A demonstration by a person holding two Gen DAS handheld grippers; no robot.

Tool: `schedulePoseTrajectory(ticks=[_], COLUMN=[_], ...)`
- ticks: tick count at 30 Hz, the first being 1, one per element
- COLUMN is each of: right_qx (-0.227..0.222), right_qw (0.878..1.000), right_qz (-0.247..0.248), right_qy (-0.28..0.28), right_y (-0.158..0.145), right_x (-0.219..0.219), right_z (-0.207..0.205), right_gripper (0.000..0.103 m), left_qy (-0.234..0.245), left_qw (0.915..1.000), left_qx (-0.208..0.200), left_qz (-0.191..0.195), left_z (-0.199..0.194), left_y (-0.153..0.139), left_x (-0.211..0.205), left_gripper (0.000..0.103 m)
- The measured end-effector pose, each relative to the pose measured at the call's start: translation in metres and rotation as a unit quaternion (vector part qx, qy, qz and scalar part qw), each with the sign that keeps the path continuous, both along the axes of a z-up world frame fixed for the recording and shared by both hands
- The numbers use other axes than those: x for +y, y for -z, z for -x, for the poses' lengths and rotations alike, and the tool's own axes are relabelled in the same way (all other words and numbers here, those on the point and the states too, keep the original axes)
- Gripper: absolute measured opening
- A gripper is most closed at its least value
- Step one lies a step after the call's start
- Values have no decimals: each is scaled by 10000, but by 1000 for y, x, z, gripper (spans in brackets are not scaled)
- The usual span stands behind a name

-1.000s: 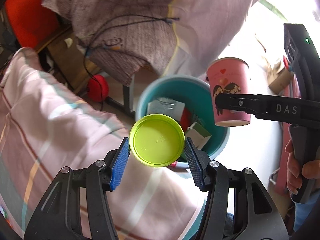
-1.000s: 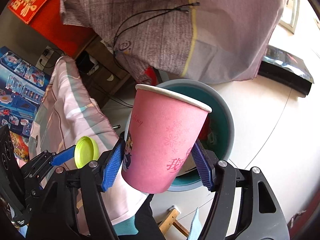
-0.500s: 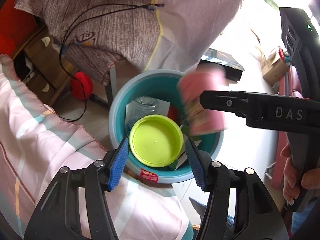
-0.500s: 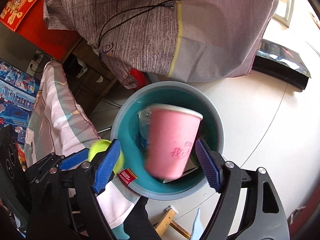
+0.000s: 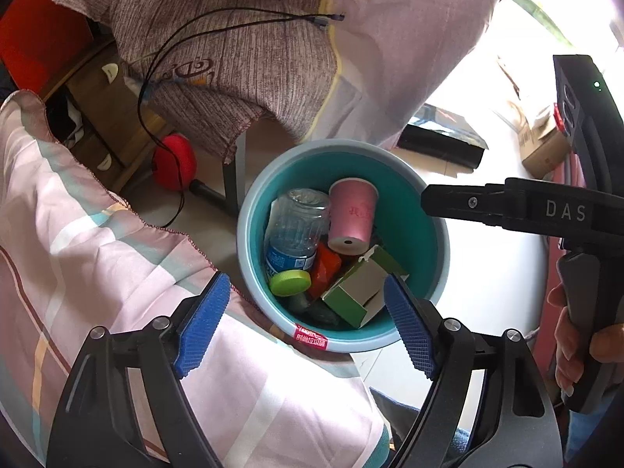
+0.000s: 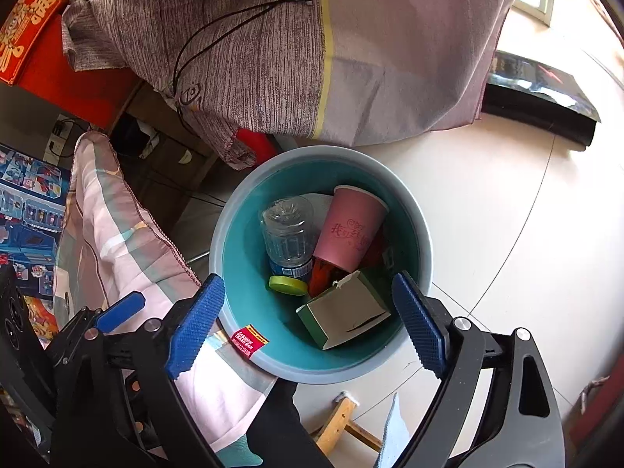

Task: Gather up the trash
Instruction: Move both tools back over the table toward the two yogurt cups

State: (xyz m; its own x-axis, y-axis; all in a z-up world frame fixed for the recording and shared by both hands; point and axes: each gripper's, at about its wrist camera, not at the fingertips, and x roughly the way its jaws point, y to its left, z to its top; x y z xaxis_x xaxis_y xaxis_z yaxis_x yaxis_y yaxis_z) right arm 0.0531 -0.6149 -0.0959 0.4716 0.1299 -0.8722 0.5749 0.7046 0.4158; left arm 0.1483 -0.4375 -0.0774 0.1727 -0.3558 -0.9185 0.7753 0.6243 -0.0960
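A teal bin (image 5: 429,230) (image 6: 241,241) stands on the floor below both grippers. Inside lie a pink paper cup (image 5: 353,214) (image 6: 349,234), a lime green lid (image 5: 290,282) (image 6: 288,284), a clear plastic bottle (image 5: 296,230) (image 6: 286,238), a green carton (image 5: 360,290) (image 6: 343,314) and a red wrapper (image 5: 325,269). My left gripper (image 5: 308,323) is open and empty above the bin's near rim. My right gripper (image 6: 308,323) is open and empty above the bin; its body (image 5: 546,210) shows at the right of the left wrist view.
A pink checked blanket (image 5: 97,253) (image 6: 113,234) lies left of the bin. A purple-grey cloth (image 5: 253,50) (image 6: 312,46) with a black cable hangs behind it. A red round object (image 5: 173,162), a black flat box (image 6: 542,101) and pale floor (image 6: 507,214) surround the bin.
Both grippers opened. The pink cup dropped from the right gripper and the green lid from the left gripper; both now lie in the bin.
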Motion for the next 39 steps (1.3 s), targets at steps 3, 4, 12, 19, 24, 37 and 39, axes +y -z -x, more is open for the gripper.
schedulePoseTrajectory(ticks=[3,4,12,19,24,37,39], right_qx=[13,19,93,75,3,98,132], right_qw=[10000,10000,9993,9960,9910,9672,9614], right_qz=[22,28,201,307,403,656,732], right_qy=[-19,-33,-307,-841,-1278,-2454,-2651], right_y=[-3,-4,-15,-30,-43,-59,-59], right_x=[4,7,37,84,134,310,341], right_z=[0,0,-5,-31,-56,-117,-127], right_gripper=[84,84,88,88,88,88,88], left_qy=[-14,-22,-253,-691,-1172,-2465,-2635], left_qw=[10000,10000,9995,9971,9921,9668,9622], left_qx=[-9,-17,-34,-116,-239,-351,-371], left_qz=[12,16,184,282,365,578,584], left_z=[2,3,3,-1,-7,-26,-25], left_y=[-3,-3,-14,-26,-36,-44,-44], left_x=[5,6,33,81,140,329,357], left_gripper=[82,83,91,92,93,93,93])
